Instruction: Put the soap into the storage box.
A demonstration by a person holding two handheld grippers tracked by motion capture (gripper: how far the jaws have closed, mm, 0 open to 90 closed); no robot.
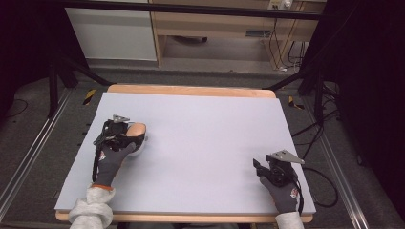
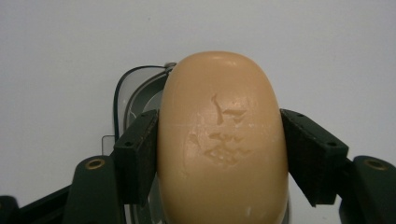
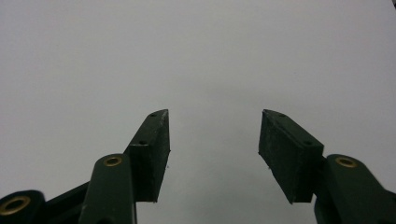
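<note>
A tan oval soap bar (image 2: 222, 140) with a few dents on its top sits between the jaws of my left gripper (image 2: 219, 121), which is shut on its two long sides. Under and behind the soap lies a clear plastic dish (image 2: 133, 95) on the grey mat. From above, the soap (image 1: 136, 128) and left gripper (image 1: 133, 136) are at the table's left side. My right gripper (image 3: 213, 135) is open with nothing between its jaws and only bare mat ahead. It rests near the front right corner (image 1: 261, 168).
A pale grey mat (image 1: 200, 129) covers a wooden table (image 1: 191, 89). Black frame legs and cables (image 1: 315, 138) stand on the floor to the right, and a wooden cabinet (image 1: 215, 28) is behind the table.
</note>
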